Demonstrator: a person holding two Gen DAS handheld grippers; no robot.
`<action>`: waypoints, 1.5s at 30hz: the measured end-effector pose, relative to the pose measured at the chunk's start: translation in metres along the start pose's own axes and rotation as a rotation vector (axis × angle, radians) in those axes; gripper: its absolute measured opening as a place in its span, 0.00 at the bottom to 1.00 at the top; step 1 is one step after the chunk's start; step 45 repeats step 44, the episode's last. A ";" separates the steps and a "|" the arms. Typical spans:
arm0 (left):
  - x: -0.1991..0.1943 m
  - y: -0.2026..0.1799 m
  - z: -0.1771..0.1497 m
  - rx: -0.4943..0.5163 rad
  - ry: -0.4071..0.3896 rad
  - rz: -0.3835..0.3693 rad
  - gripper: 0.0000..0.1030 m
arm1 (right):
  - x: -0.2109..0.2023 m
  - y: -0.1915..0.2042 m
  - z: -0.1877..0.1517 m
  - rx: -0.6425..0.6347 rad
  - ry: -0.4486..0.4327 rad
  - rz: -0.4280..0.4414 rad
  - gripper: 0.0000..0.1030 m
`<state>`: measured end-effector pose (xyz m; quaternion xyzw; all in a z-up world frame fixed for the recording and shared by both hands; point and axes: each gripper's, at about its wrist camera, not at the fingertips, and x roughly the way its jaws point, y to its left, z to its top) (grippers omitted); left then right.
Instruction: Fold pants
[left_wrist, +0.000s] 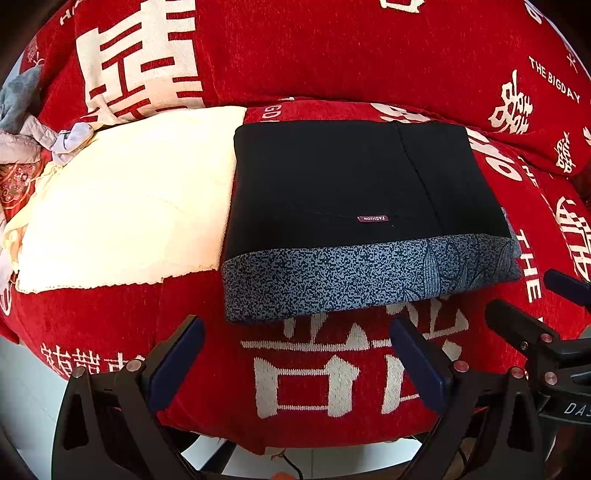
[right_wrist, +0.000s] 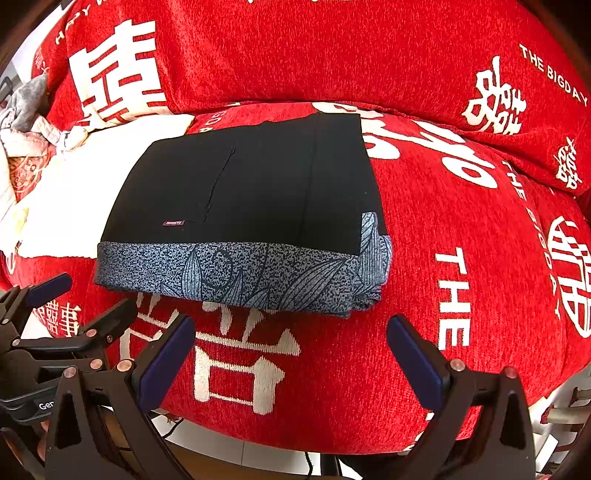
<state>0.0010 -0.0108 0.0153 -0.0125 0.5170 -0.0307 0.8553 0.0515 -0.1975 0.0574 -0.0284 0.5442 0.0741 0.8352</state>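
Both tongs, left tongs (left_wrist: 295, 354) and right tongs (right_wrist: 291, 354), were held wide open with nothing gripped. Folded pants (left_wrist: 354, 206) were laid on the red sofa (left_wrist: 332, 387) near its front edge; if bumped, they could be knocked apart.

Black pants (left_wrist: 354, 184) folded into compact rectangle on red sofa cover (left_wrist: 332, 387), speckled blue-grey waistband (left_wrist: 362, 275) at near edge. Cream cloth (left_wrist: 125, 199) just left, touching. Left gripper (left_wrist: 295, 363) near, fingers wide apart, empty. Right gripper (left_wrist: 554, 295) at right edge.
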 end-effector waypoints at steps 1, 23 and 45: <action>0.000 -0.001 0.000 0.001 -0.002 0.001 0.98 | 0.000 0.001 0.000 0.000 0.000 0.000 1.00; -0.004 0.000 0.000 0.004 0.000 -0.014 0.98 | -0.008 0.000 -0.002 -0.005 -0.006 0.003 1.00; 0.008 -0.001 -0.042 0.007 -0.017 0.020 0.98 | 0.010 0.000 -0.049 -0.006 0.020 -0.022 1.00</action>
